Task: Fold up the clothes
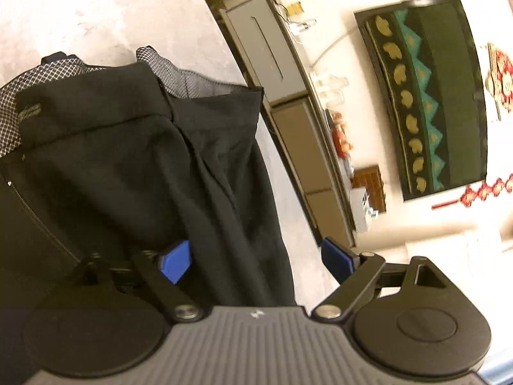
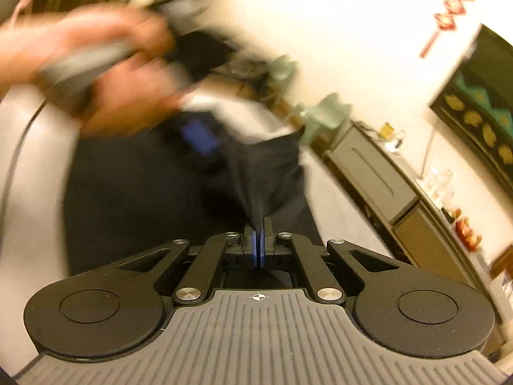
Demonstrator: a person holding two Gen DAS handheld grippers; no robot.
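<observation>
A pair of black shorts (image 1: 128,166) with white mesh lining at the waistband lies on the pale table (image 1: 96,16). My left gripper (image 1: 256,261) is open, its blue pads wide apart, with a fold of the black cloth running between them. My right gripper (image 2: 258,240) is shut on a bunched edge of the shorts (image 2: 256,176) and pulls it up taut. In the right wrist view the left gripper (image 2: 198,138) and the hand holding it appear blurred above the shorts.
The table's right edge (image 1: 282,173) drops off toward a long grey cabinet (image 1: 288,102) against the wall. A dark wall hanging (image 1: 426,96) and red decorations sit on the wall. A cable (image 2: 16,160) trails at the left of the right wrist view.
</observation>
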